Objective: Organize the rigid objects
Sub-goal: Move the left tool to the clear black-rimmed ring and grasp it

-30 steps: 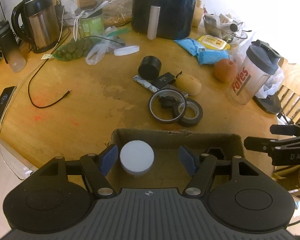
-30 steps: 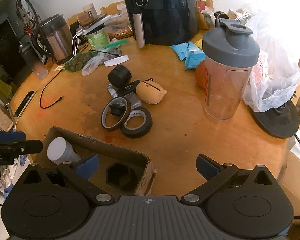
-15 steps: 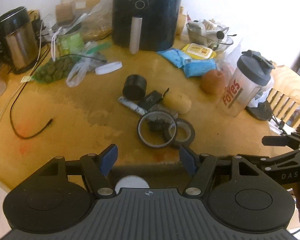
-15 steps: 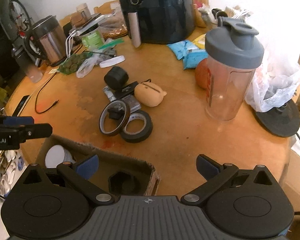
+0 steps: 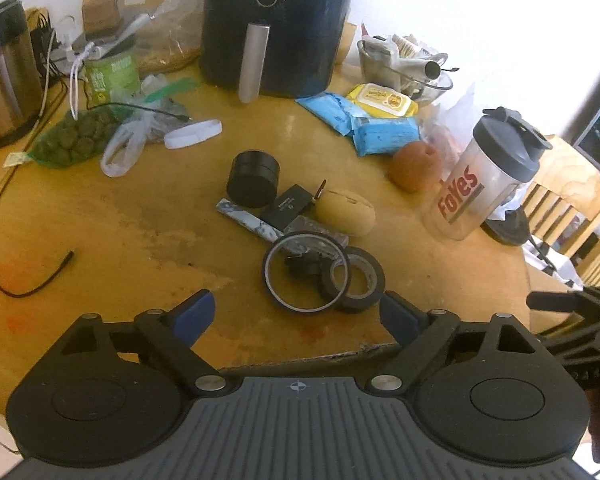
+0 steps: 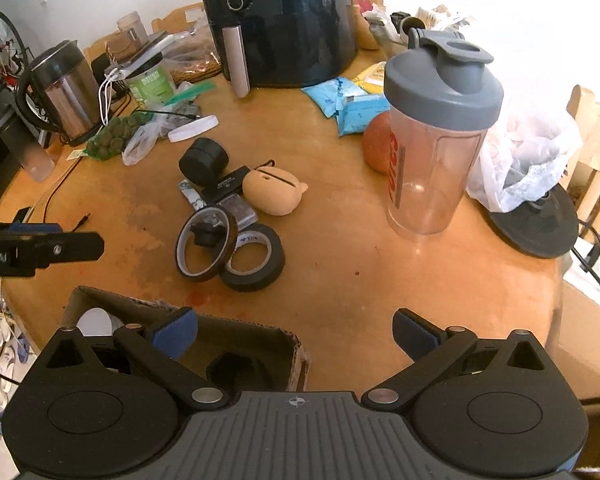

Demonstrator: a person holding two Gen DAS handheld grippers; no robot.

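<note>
On the round wooden table (image 5: 100, 216), two open grippers hang over a pile of small things.

Near the front edge sits a cardboard box (image 6: 256, 332) with a white round thing (image 6: 94, 320) and a dark six-sided thing (image 6: 236, 368) inside it. The left gripper (image 5: 296, 316) has its blue pads (image 5: 194, 314) spreading wider apart, and nothing is between them. The right gripper (image 6: 294, 334) has its jaws wide apart too, with nothing held, and its left pad is over the box. Just past the box lie a thin brown tape ring (image 6: 180, 248) leaning on a black tape roll (image 6: 274, 258). Behind them are a tan case (image 6: 274, 196), a small black box (image 6: 226, 184) and a black round tin (image 6: 202, 160). A clear shaker bottle (image 6: 436, 140) stands well off to the right.
</note>
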